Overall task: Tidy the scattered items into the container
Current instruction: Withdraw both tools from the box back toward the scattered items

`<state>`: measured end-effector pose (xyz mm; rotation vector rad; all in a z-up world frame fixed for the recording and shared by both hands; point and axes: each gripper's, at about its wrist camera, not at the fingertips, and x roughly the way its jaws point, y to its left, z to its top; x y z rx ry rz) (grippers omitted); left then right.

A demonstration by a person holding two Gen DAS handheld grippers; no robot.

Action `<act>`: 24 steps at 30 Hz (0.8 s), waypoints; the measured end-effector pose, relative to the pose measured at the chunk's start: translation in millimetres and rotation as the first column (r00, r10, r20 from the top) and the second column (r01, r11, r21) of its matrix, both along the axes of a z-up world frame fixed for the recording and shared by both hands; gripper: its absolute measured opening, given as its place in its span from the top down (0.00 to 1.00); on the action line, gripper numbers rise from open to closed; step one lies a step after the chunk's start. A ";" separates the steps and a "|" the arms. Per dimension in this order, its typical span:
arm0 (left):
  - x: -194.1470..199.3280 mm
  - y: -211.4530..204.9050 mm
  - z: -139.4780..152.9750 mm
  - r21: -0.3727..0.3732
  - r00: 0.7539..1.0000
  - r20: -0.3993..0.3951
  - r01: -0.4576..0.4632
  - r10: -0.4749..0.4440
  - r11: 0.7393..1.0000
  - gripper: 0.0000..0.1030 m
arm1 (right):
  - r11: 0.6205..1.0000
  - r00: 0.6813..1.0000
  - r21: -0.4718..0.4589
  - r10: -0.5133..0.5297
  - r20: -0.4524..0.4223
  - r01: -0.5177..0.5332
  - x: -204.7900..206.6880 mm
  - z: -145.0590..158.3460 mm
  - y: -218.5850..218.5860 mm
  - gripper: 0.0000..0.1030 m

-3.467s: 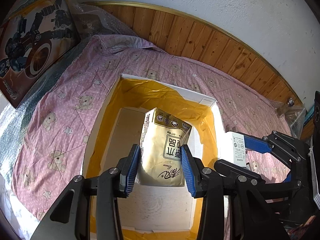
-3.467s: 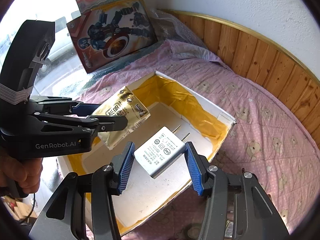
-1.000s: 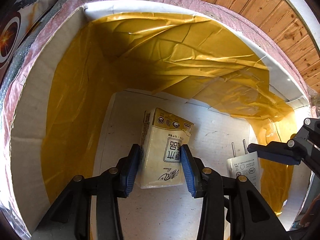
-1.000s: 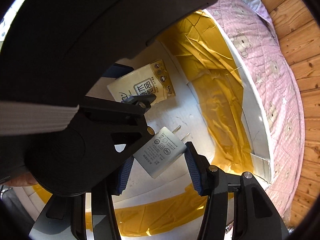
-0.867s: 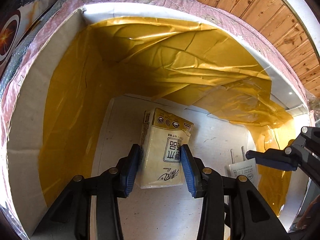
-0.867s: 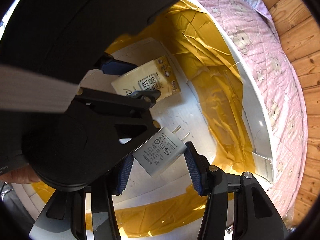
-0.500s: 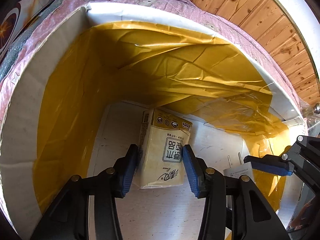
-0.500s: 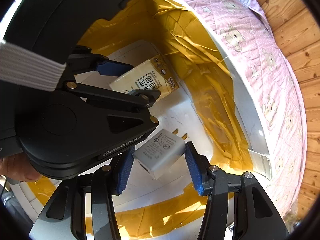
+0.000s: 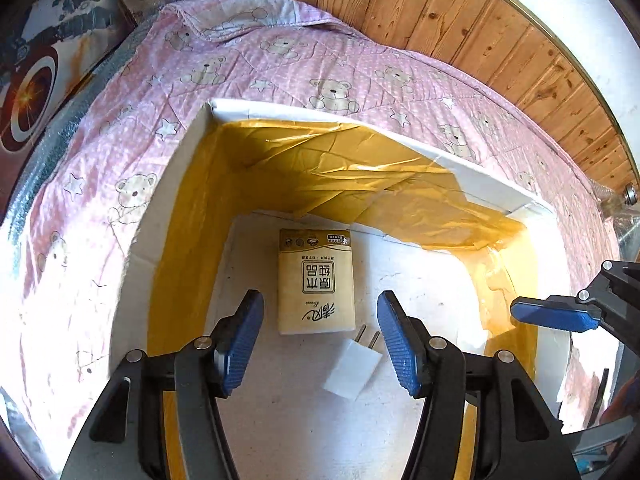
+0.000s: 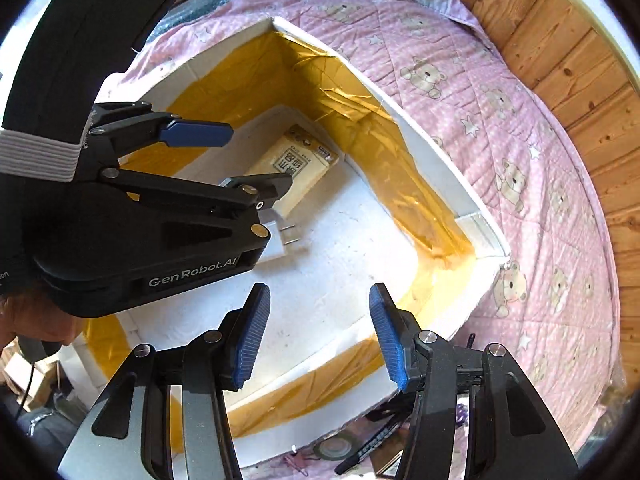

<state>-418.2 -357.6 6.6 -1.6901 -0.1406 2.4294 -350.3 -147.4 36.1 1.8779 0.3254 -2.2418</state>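
Hovering above a white box lined with yellow tape, the left gripper and the right gripper are both hanging with their blue pads spread wide apart, holding nothing. The box is sitting on a pink bear-print quilt, and inside it, on the bare white floor, one tissue pack is lying flat with one white charger just beside its near end, prongs pointing toward the pack. The pack is looking soft and light (likely to dent under a hard squeeze), so its long sides would be the place to pinch it; the charger is looking rigid, smooth and light, best taken across its flat body and never by the thin prongs. Count inside the box: two items, one of each. Some clutter below the box's near edge in the right camera is too blurred to identify.
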 end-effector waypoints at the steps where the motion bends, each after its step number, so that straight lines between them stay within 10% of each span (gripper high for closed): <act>1: 6.8 0.4 5.3 -0.020 1.000 -0.015 0.008 -0.008 1.000 0.39 | 1.000 1.000 -0.014 0.002 -0.008 -0.002 8.0 1.5 -4.5 0.47; 24: 127.4 28.7 62.0 -0.143 0.980 -0.172 0.074 -0.098 0.987 0.35 | 0.990 0.957 -0.134 -0.006 -0.289 -0.034 129.8 42.8 -39.7 0.46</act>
